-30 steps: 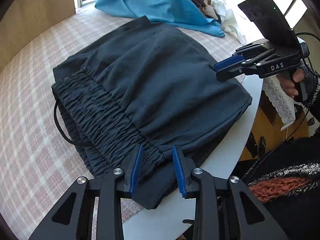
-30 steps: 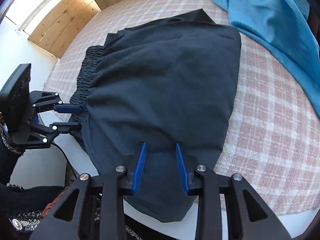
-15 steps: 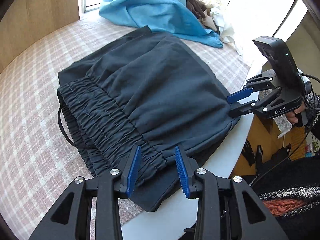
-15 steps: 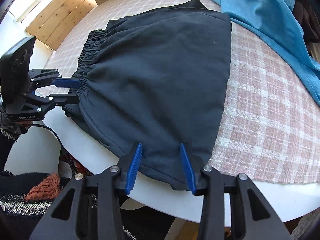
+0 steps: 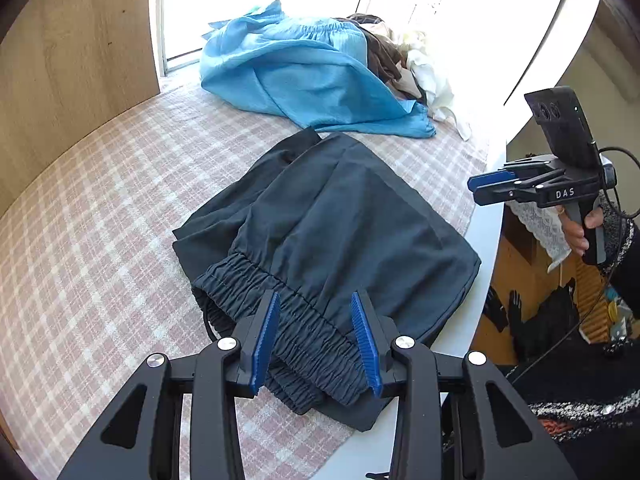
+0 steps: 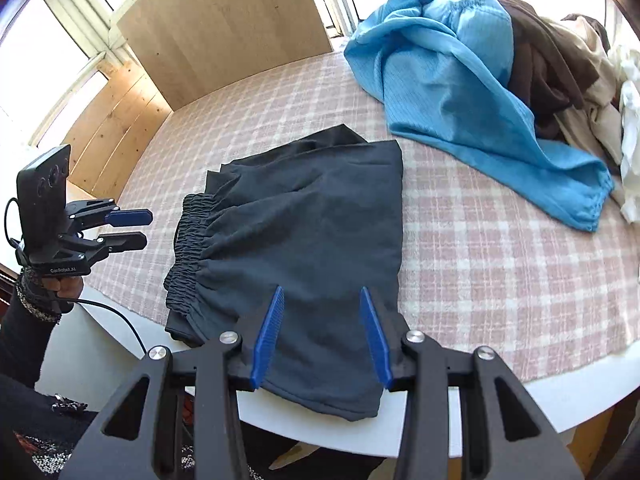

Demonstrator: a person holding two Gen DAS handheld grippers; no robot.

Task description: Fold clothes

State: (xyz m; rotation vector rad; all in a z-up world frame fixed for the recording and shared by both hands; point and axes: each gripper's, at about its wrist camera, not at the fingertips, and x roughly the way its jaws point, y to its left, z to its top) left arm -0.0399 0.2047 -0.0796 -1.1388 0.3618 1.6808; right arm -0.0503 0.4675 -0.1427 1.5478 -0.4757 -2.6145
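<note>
- The dark folded garment lies flat on the checked tablecloth, at the near side of the table; its lower corner hangs over the white table rim.
- The gathered elastic waistband sits on the left end of the garment, facing the left gripper.
- Left gripper: jaws have just been opening and now stand apart. The waistband shows between the blue pads, but they do not press on it.
- Right gripper: jaws have just been opening and stand apart above the garment hem, with no cloth clamped.
- In the right wrist view, the left gripper hangs beside the waistband, clear of the cloth.
- A blue garment lies heaped at the far side of the table, next to brown and white clothes, well apart from the folded piece.
</note>
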